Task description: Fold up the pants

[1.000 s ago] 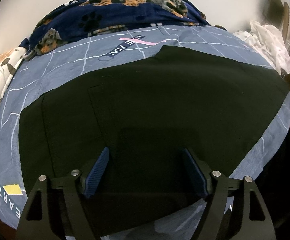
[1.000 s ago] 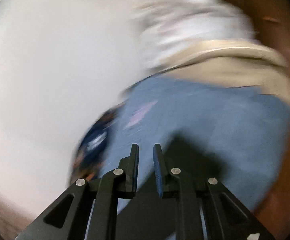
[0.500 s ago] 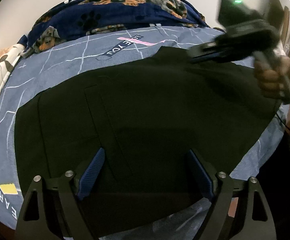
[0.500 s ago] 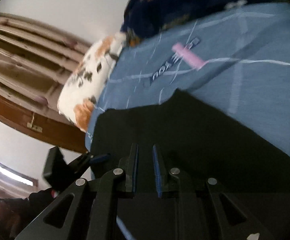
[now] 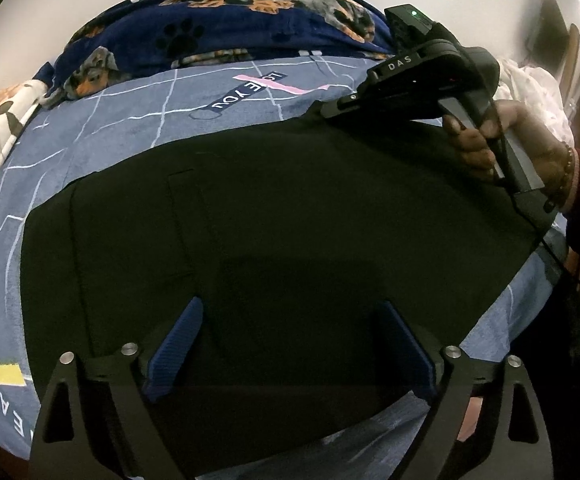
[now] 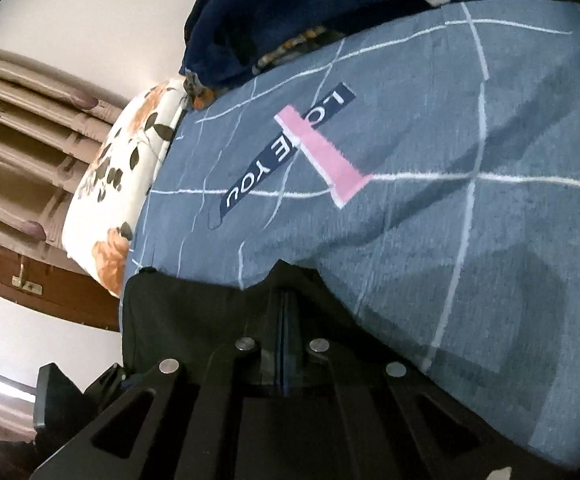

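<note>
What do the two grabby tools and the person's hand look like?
Both tools are black. The left tool has blue ribbed pads and round silver screws on its arms. The right tool says "DAS" in white letters, has a tiny green light on top and a thin black cable. The hand wears a beaded bracelet and a dark red sleeve.

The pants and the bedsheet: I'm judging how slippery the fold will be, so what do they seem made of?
The pants look like a matte black woven cloth, smooth, with no sheen; the fibre is unclear. The bedsheet looks like printed cotton-like fabric, with a faint heathered grain.
</note>
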Tool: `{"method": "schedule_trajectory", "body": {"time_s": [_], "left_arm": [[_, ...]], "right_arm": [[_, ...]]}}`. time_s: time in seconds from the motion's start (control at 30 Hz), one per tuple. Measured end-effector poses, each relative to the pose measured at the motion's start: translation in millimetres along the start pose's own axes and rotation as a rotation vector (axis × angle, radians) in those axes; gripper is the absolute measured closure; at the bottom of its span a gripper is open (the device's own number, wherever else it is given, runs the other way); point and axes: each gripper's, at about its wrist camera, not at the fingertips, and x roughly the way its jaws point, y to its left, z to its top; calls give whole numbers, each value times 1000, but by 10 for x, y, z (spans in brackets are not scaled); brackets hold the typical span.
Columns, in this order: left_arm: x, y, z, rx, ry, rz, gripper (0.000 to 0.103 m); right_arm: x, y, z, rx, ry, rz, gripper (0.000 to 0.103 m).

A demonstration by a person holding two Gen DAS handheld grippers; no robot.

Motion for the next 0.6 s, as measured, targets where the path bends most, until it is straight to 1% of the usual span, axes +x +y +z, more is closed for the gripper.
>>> {"method": "schedule_trajectory", "body": {"time_s": [0.1, 0.17, 0.2, 0.23, 0.3, 0.4, 0.47, 0.53, 0.6], "left_arm": [[9, -15, -2, 7, 1, 6, 11], [13, -18, -2, 10, 3, 7, 10], [14, -16, 1, 9, 3, 7, 10], [14, -19, 1, 9, 3, 7, 10], [17, -24, -1, 13, 4, 9, 10], [20, -33, -5, 22, 2, 13, 10], [24, -39, -9, 30, 2, 17, 10], [28, -46, -9, 36, 3, 22, 10], [34, -50, -6, 38, 4, 25, 10]], "right_arm": [[-28, -6, -5, 18, -34, 16, 103], [-82, 45, -28, 35, -59, 49, 103], [-133, 52, -48, 45, -72, 70, 96], [-221, 57, -96, 53, -87, 82, 92], [-362, 44, -199, 54, -94, 73, 92], [-659, -121, -425, 95, -122, 76, 92], [-892, -305, -599, 141, -147, 76, 92], [-1164, -547, -802, 188, -174, 62, 92], [-1385, -765, -965, 224, -200, 22, 92]]}}
